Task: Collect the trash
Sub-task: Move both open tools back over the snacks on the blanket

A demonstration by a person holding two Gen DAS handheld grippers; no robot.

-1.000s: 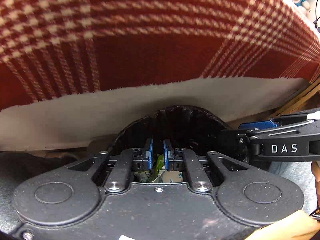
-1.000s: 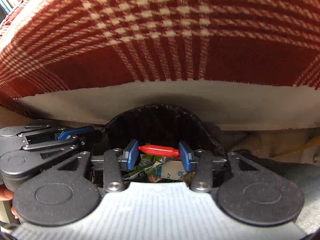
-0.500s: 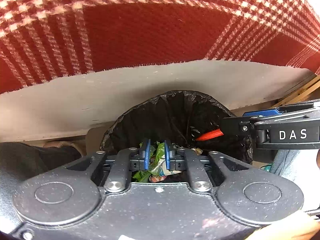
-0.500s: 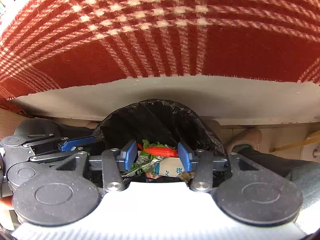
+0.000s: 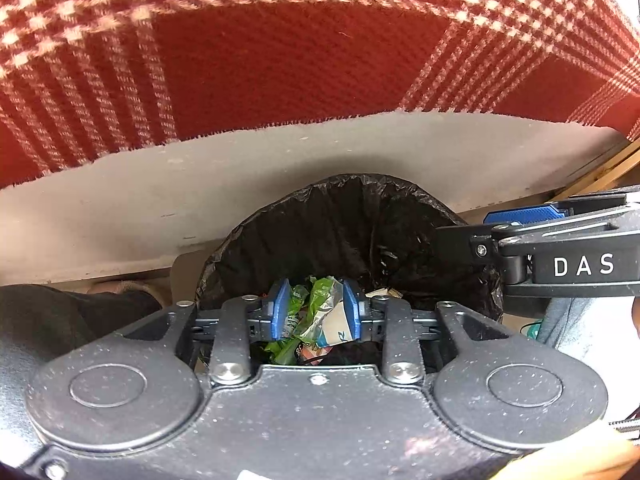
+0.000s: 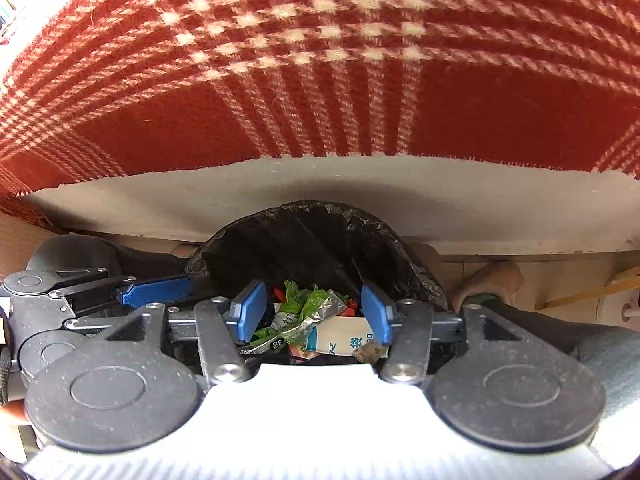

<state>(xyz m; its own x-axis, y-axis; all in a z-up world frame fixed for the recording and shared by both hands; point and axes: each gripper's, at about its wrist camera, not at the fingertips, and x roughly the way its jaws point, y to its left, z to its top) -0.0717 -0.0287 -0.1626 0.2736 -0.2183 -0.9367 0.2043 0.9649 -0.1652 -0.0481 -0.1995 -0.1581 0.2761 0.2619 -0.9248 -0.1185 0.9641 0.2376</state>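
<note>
A bin with a black liner sits right below both grippers. It holds green wrappers, a white carton and red scraps. My left gripper hangs over the bin's near rim, open, with only the trash below showing between its blue pads. My right gripper is open wider above the same pile and grips nothing. In the left wrist view the right gripper reaches in from the right, over the rim. The left gripper's blue finger shows at the left of the right wrist view.
A red and white plaid cloth hangs over a pale ledge just behind the bin. A person's foot rests to the right of the bin and a dark trouser leg to its left. A wooden slat stands at far right.
The right gripper has let go of the red wrapper, which fell into the bin. The left gripper's pads have spread apart. Both grippers moved closer over the bin.
</note>
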